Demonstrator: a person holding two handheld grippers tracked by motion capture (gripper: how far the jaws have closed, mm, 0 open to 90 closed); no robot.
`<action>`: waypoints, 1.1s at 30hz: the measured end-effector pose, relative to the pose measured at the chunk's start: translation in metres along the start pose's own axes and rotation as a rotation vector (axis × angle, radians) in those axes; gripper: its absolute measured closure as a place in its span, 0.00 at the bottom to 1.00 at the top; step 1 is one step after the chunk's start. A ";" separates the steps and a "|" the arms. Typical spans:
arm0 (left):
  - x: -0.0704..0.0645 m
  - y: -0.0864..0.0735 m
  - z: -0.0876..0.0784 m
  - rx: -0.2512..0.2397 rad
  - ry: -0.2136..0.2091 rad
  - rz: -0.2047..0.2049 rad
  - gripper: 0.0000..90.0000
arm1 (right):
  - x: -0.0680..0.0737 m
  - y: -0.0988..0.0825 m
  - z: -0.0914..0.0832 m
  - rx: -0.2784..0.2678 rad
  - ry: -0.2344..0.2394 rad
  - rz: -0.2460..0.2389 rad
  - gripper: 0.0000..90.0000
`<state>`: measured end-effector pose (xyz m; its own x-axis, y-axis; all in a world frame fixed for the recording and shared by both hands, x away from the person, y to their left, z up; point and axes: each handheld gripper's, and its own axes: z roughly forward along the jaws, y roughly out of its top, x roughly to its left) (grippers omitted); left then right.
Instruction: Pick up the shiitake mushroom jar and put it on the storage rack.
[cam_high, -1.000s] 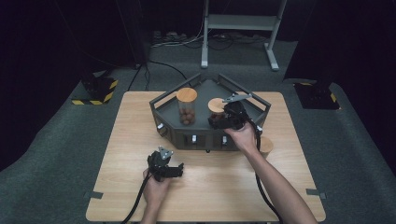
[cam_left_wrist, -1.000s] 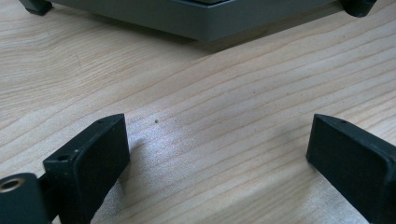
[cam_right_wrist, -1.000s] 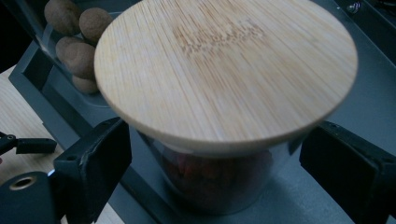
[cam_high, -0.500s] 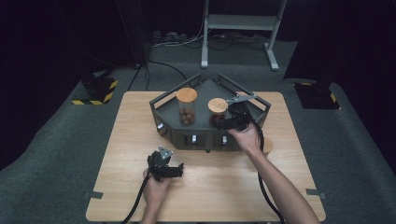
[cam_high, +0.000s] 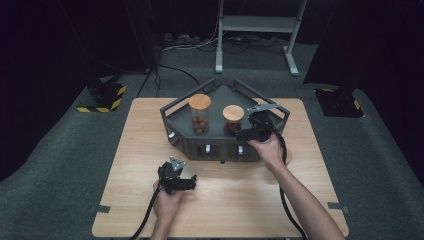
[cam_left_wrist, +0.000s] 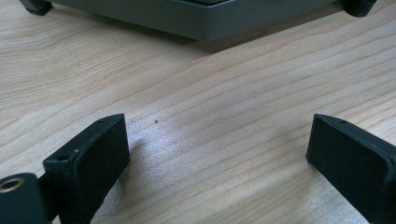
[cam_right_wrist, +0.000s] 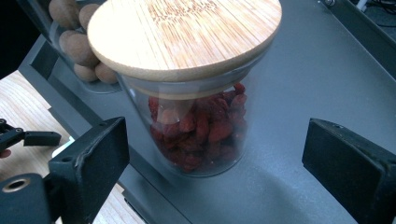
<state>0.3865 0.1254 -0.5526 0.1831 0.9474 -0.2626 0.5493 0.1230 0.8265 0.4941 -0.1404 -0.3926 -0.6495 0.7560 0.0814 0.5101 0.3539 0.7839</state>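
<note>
No readable writing, brand or label is showing on anything. The right gripper is hovering at the grey tray on the wooden surface, pointing at the short glass jar of red dried berries, which is standing upright on the tray floor with its bamboo lid on. Its jaws are standing wide apart and have just been opening; in the right gripper view the jar is sitting ahead of and between them, nearer the left jaw, with neither pad touching the glass. A taller jar of brown round nuts, also bamboo-lidded, is standing just beside the berry jar, farther from the gripper. The left gripper is resting low over the bare wood in front of the tray, well apart from both jars; its jaws are spread open with nothing between them, only wood grain and the tray's front edge beyond.
</note>
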 end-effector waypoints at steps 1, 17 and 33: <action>0.000 0.000 0.000 0.000 0.000 0.000 0.07 | 0.000 0.000 -0.001 -0.001 0.001 -0.002 0.08; 0.000 0.000 0.000 0.000 0.000 0.001 0.07 | 0.000 -0.001 -0.016 -0.019 0.013 0.001 0.08; 0.000 0.000 0.000 0.000 0.000 0.000 0.07 | -0.003 -0.006 -0.024 -0.009 0.010 0.006 0.09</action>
<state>0.3865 0.1253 -0.5526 0.1829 0.9473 -0.2630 0.5491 0.1235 0.8266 0.4795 -0.1577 -0.3828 -0.6520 0.7525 0.0927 0.5095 0.3444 0.7886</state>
